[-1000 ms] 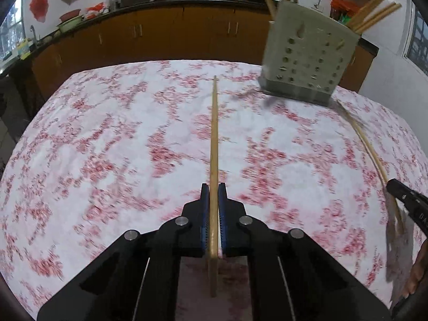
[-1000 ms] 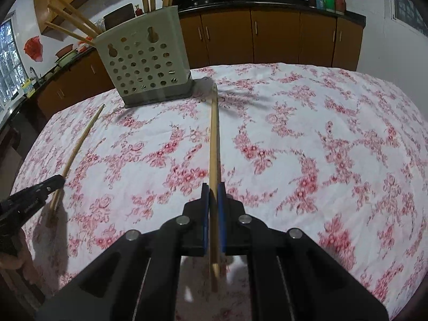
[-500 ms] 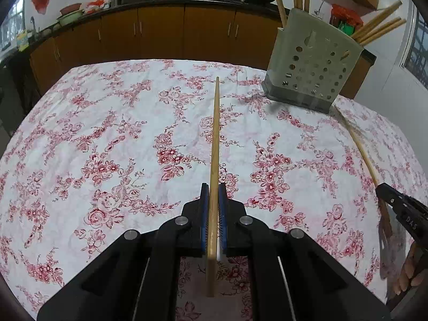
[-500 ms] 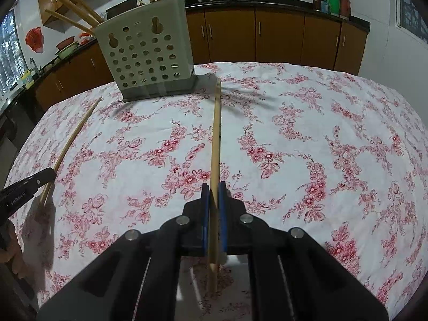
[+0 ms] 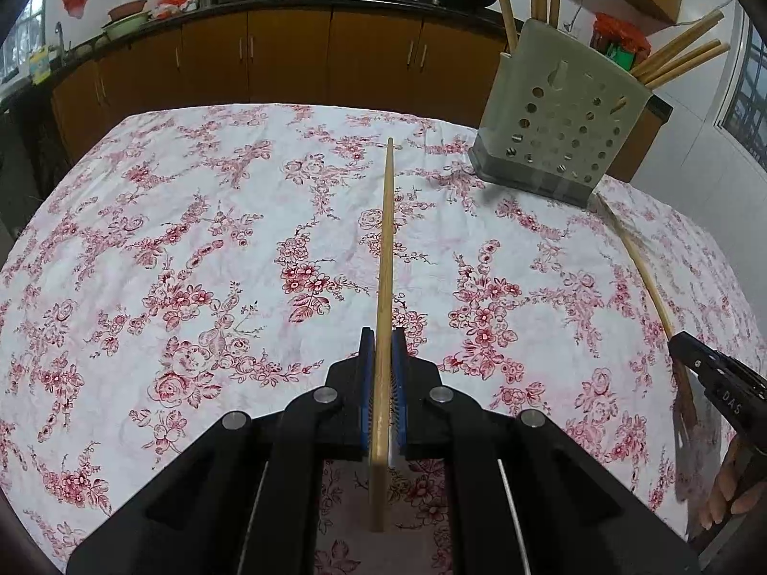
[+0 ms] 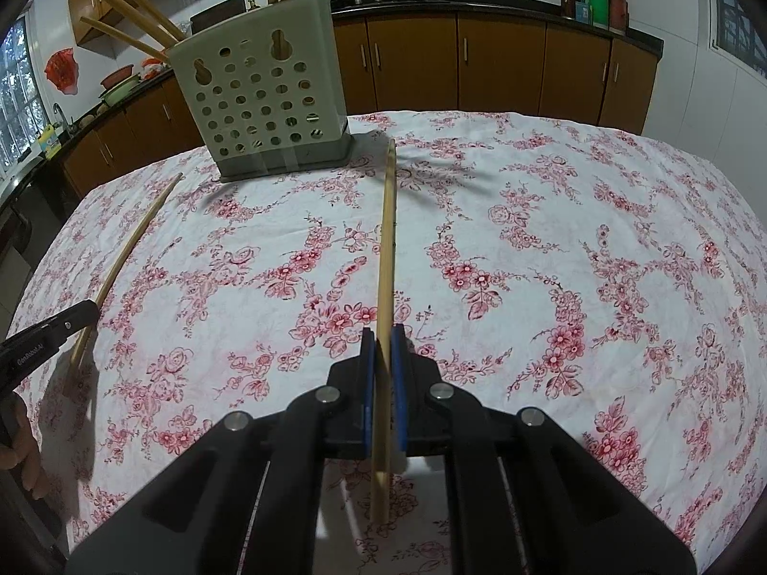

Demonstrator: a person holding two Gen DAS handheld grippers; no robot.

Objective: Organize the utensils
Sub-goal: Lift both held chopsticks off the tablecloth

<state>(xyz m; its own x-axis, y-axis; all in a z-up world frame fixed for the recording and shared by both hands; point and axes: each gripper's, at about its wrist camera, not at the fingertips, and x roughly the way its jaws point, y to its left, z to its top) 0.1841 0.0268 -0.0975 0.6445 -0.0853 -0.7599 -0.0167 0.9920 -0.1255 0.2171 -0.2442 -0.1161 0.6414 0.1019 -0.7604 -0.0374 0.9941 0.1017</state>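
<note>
Floral cloth [image 5: 191,239] lies under two claw-pinched slim wooden chopsticks [image 5: 386,263].

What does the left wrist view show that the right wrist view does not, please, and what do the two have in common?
Only the left wrist view shows the left gripper close up, shut on its own chopstick, with the right gripper's tip at the right edge. Only the right wrist view shows the right gripper close up, shut on the other chopstick, and the green box on the counter. Both show the perforated utensil holder with chopsticks standing in it, the floral tablecloth and the brown cabinets.
</note>
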